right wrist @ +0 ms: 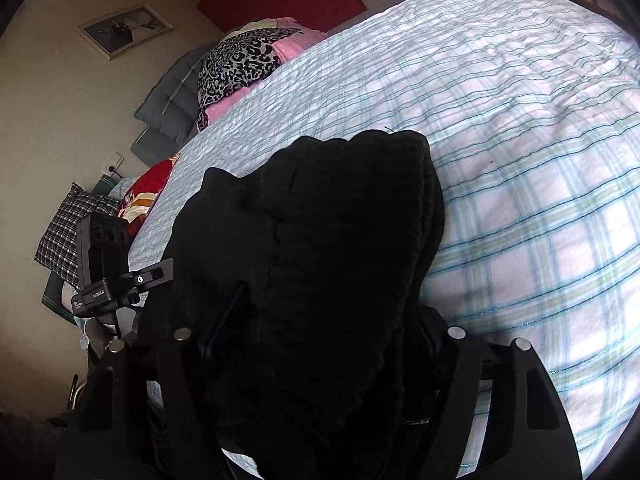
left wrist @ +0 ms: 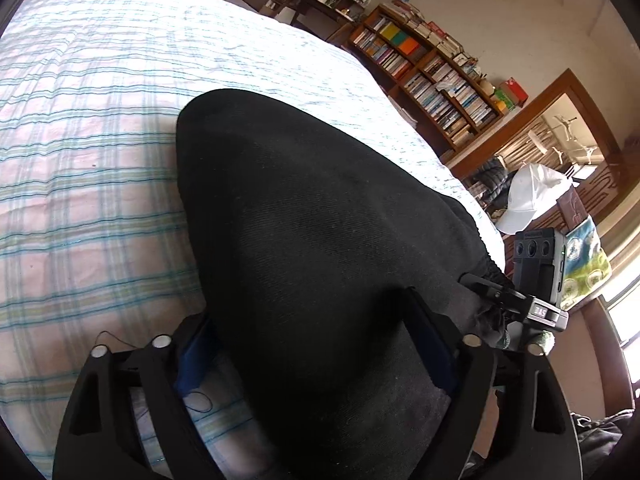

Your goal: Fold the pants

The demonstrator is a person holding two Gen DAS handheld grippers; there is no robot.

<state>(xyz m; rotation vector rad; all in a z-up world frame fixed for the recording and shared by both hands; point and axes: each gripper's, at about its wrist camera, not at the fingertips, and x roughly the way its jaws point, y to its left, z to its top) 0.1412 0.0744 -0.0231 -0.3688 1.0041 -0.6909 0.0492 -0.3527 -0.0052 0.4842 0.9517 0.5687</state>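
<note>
Black pants (left wrist: 312,220) lie on a bed with a plaid pink, white and teal sheet (left wrist: 88,152). In the left wrist view my left gripper (left wrist: 316,356) stands open, its two fingers on either side of the flat near end of the pants. In the right wrist view the pants (right wrist: 328,240) are bunched, with a ribbed band at their far end. My right gripper (right wrist: 320,344) has its fingers spread around this bunched cloth, and the cloth hides the fingertips. The plaid sheet (right wrist: 520,160) stretches away to the right.
A bookcase (left wrist: 424,76) and a wooden mirror frame (left wrist: 560,92) stand beyond the bed's right edge, with a white cap (left wrist: 528,196) nearby. Leopard-print and pink pillows (right wrist: 244,60) and a red item (right wrist: 148,188) lie at the bed's far left. A framed picture (right wrist: 124,30) hangs on the wall.
</note>
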